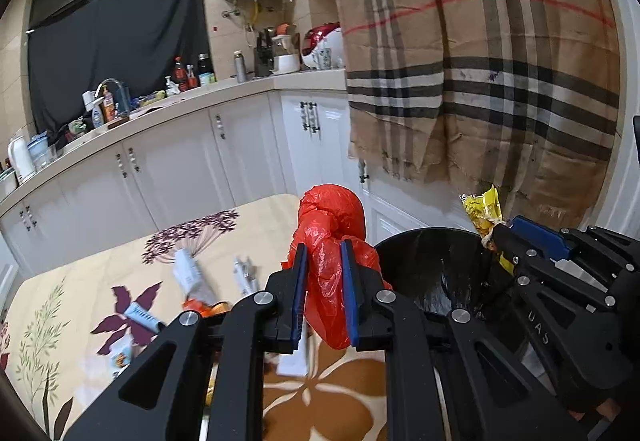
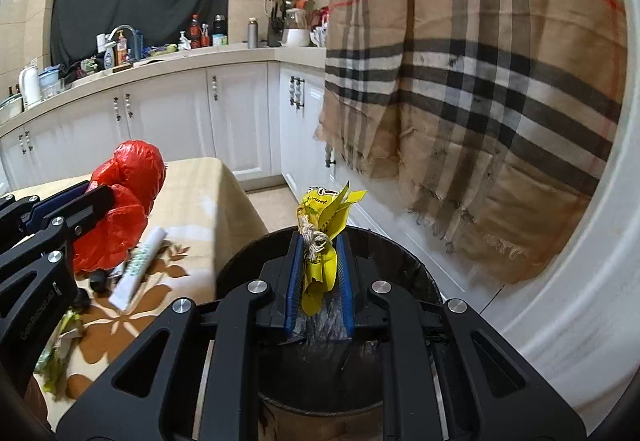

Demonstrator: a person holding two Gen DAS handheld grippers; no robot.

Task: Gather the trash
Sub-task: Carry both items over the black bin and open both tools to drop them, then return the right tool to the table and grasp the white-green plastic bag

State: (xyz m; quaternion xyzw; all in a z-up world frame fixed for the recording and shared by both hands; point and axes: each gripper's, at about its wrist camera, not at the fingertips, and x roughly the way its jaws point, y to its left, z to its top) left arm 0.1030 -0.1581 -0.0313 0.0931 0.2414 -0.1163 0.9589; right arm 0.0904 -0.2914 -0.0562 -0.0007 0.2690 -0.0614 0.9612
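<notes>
The left gripper [image 1: 324, 253] is clamped on a crumpled red plastic bag [image 1: 332, 225], held upright above the table's [image 1: 80, 281] edge just beside the black bin [image 1: 424, 261]. The right gripper [image 2: 320, 245] pinches a yellow wrapper [image 2: 322, 241] tied with string, standing upright over the bin's open mouth [image 2: 384, 241]. Loose wrappers and tubes [image 2: 138, 267] litter the floral tablecloth

Crinkly glossy red plastic bag [image 1: 332, 241], glossy black bin liner [image 1: 440, 273], frayed woven plaid cloth [image 1: 480, 61].
</notes>
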